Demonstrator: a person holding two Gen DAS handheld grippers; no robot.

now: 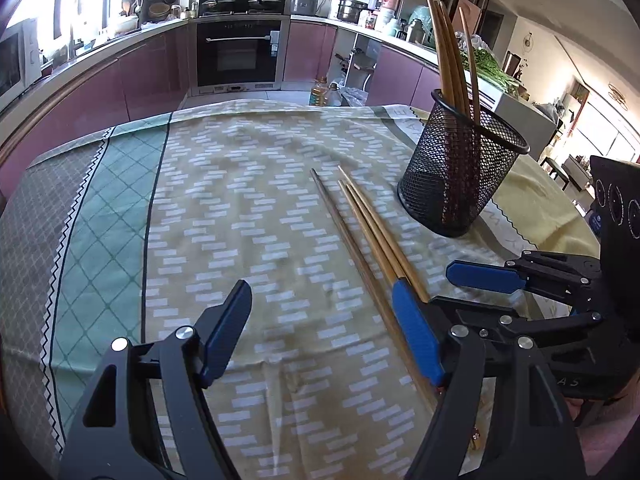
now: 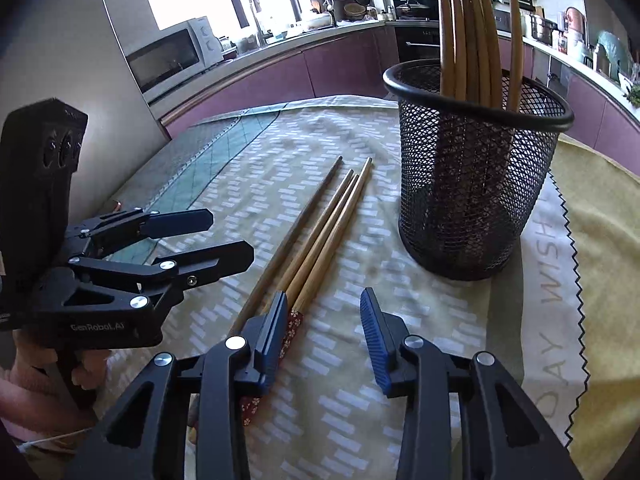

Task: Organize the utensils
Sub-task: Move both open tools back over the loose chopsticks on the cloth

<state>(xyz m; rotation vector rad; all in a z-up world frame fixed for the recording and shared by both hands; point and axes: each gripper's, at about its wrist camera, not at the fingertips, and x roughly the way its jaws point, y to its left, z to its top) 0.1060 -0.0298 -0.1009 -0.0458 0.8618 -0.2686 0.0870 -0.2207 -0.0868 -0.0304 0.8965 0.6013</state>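
Several wooden chopsticks (image 1: 360, 216) (image 2: 320, 232) lie side by side on the patterned tablecloth (image 1: 240, 200), with red floral thick ends (image 2: 292, 324). A black mesh cup (image 1: 460, 168) (image 2: 476, 184) stands to their right with several more chopsticks (image 1: 448, 60) (image 2: 468, 28) upright in it. My left gripper (image 1: 322, 292) (image 2: 216, 236) is wide open, its right finger over the lying chopsticks. My right gripper (image 2: 324, 304) (image 1: 452, 292) is open with bare cloth between its jaws. Its left finger rests over the thick ends.
The table's far edge faces purple kitchen cabinets with an oven (image 1: 236, 52). A microwave (image 2: 172, 56) sits on the left counter, and an oil bottle (image 1: 320, 94) stands beyond the table. A person's hand (image 2: 24, 392) holds the left gripper's handle.
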